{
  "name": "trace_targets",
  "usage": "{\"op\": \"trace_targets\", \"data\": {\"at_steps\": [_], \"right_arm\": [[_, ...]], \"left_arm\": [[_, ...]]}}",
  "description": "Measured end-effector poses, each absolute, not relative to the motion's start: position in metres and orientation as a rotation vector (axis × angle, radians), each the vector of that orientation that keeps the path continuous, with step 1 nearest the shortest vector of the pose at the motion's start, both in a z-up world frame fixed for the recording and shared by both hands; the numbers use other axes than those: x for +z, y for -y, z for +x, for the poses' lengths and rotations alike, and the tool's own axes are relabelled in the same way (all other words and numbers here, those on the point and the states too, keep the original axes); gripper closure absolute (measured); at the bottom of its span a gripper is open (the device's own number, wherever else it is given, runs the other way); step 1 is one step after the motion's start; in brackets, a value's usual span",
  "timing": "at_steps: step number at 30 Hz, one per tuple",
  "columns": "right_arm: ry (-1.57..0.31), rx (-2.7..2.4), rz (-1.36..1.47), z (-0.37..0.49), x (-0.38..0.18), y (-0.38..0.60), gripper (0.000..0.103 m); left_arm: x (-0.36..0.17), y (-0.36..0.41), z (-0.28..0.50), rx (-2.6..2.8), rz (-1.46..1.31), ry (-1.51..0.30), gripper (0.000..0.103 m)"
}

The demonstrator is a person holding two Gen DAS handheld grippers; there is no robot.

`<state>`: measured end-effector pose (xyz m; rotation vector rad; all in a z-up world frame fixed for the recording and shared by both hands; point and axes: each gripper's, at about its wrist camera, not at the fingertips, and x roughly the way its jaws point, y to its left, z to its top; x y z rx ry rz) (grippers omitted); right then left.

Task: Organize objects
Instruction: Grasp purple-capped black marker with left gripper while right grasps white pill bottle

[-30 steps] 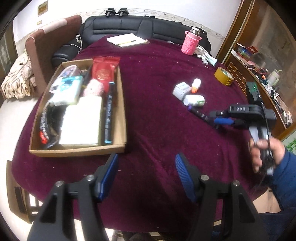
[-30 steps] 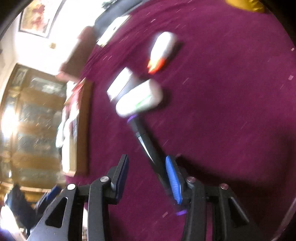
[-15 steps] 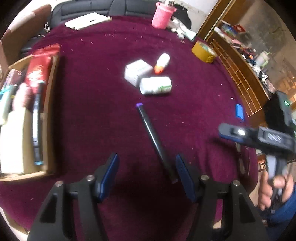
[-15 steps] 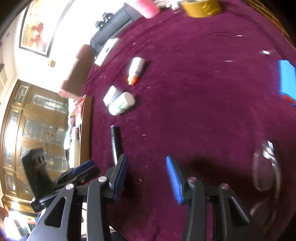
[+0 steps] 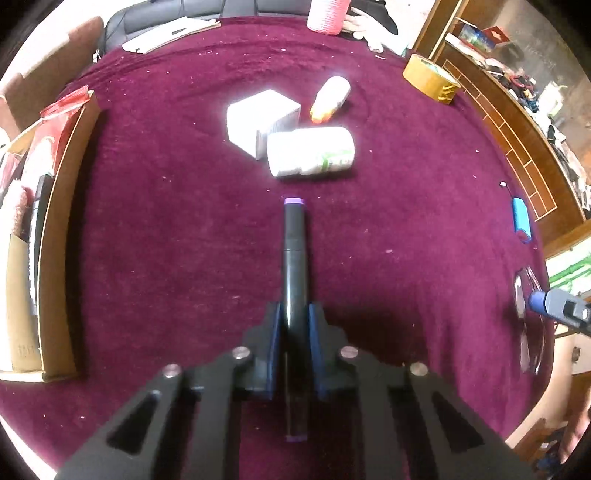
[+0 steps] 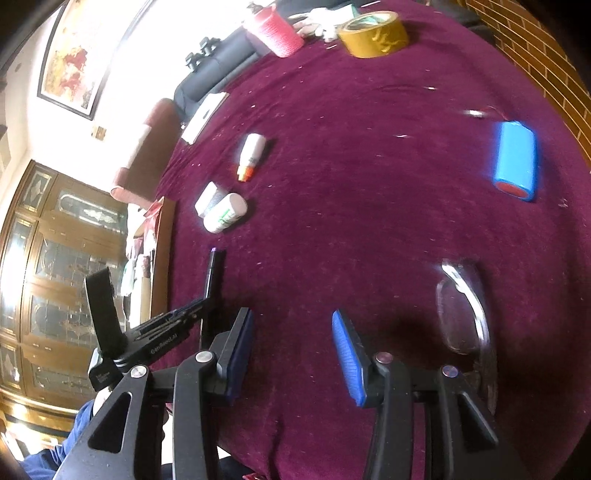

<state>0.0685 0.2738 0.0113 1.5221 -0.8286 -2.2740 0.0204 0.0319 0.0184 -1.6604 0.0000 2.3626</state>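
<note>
My left gripper [image 5: 295,314] is shut on a black marker with purple ends [image 5: 293,258] that lies on the maroon tablecloth [image 5: 406,240]. The marker [image 6: 212,273] and the left gripper [image 6: 166,328] also show in the right wrist view. My right gripper [image 6: 291,332] is open and empty, low over the cloth, to the right of the marker. A white bottle [image 5: 310,151], a white box [image 5: 258,122] and a small orange-tipped bottle [image 5: 328,98] lie beyond the marker. A cardboard tray [image 5: 55,206] with several items stands at the left.
A blue cylinder [image 6: 515,160] and clear glasses [image 6: 465,306] lie at the right. A yellow tape roll [image 6: 373,33] and a pink cup [image 6: 275,31] stand at the far side. A notebook [image 5: 170,33] lies at the far left.
My left gripper moved over the marker and shut on it. My right gripper let go of the marker and drew off to the right.
</note>
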Motion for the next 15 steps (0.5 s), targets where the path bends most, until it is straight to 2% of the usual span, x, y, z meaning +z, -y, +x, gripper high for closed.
{"op": "trace_targets", "data": {"at_steps": [3,5,8,10,12,15], "right_arm": [[0.791,-2.262,1.520,0.060,0.012,-0.259,0.053],[0.765,-2.249,1.523,0.049,0.015,-0.245,0.047],[0.688,-2.259,1.506,0.029,0.025,-0.220,0.043],[0.619,-2.286,1.501,0.010,0.034,-0.200,0.034],[0.555,-2.309,1.493,-0.006,0.041,-0.181,0.019],[0.416,-2.374,1.527,-0.035,0.044,-0.145,0.013]], "left_arm": [[0.019,-0.020,0.027,2.383,-1.665,-0.011,0.089],[0.021,-0.007,0.034,2.409,-1.665,-0.023,0.089],[0.022,0.017,0.043,2.454,-1.678,-0.021,0.088],[0.024,0.036,0.048,2.489,-1.685,-0.012,0.088],[0.021,0.052,0.052,2.508,-1.699,-0.010,0.088],[0.022,0.067,0.059,2.508,-1.675,0.030,0.088]]}}
